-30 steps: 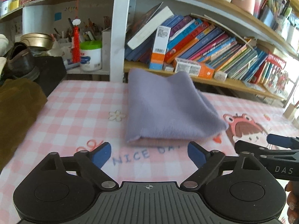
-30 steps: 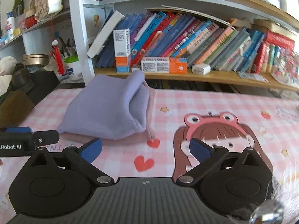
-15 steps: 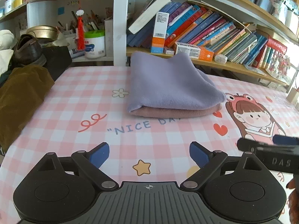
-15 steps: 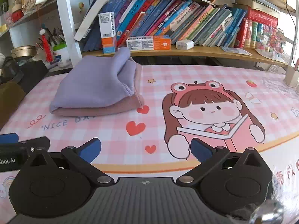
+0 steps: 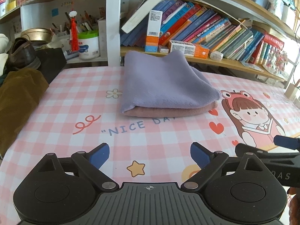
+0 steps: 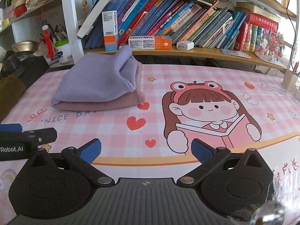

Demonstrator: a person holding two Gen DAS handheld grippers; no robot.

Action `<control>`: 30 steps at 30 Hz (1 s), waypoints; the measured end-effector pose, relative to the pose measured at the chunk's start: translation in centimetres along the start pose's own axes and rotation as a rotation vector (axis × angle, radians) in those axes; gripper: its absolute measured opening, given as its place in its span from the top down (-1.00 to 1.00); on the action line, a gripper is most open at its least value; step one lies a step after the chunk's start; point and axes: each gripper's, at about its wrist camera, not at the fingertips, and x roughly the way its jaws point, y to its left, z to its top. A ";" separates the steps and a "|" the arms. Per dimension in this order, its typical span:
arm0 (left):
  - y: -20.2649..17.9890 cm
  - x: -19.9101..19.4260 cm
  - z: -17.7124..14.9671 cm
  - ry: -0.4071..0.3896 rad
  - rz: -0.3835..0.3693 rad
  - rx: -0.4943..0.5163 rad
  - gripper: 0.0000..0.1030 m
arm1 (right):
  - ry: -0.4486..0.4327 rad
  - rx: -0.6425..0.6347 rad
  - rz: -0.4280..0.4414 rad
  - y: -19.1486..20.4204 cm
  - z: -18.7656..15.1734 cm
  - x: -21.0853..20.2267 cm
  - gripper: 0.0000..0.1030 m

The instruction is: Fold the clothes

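A folded lilac cloth (image 5: 165,86) (image 6: 97,82) lies on top of a folded dusty-pink cloth (image 5: 168,111) (image 6: 97,106) at the back of the pink checked table mat (image 5: 75,101) (image 6: 187,71). My left gripper (image 5: 150,154) is open over the mat's near edge, well short of the stack, with nothing between its blue pads. My right gripper (image 6: 146,150) is open too, empty, to the right of the left one. Each gripper shows at the edge of the other's view.
A bookshelf (image 6: 187,26) full of books runs behind the table. A brown garment (image 5: 16,101), a black box and a shoe (image 5: 20,54) sit at the left edge. A small wooden holder (image 6: 289,80) stands at the far right.
Both grippers have pulled back from the folded stack toward the table's near edge. The stack has stayed put and both grippers have stayed open.
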 end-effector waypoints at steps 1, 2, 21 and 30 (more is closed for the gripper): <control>0.0 0.0 0.0 0.000 0.000 0.001 -0.85 | 0.000 0.003 -0.002 -0.1 0.0 0.0 -1.00; -0.1 0.0 0.0 0.001 0.000 0.001 -0.85 | 0.001 0.005 -0.004 -0.1 0.1 0.0 -1.00; 0.0 -0.2 0.0 -0.004 0.009 -0.001 -0.85 | 0.004 0.012 -0.011 -0.1 0.2 -0.1 -1.00; 0.0 -0.2 -0.1 -0.007 0.014 0.004 -0.92 | 0.005 0.016 -0.016 -0.1 0.1 -0.3 -1.00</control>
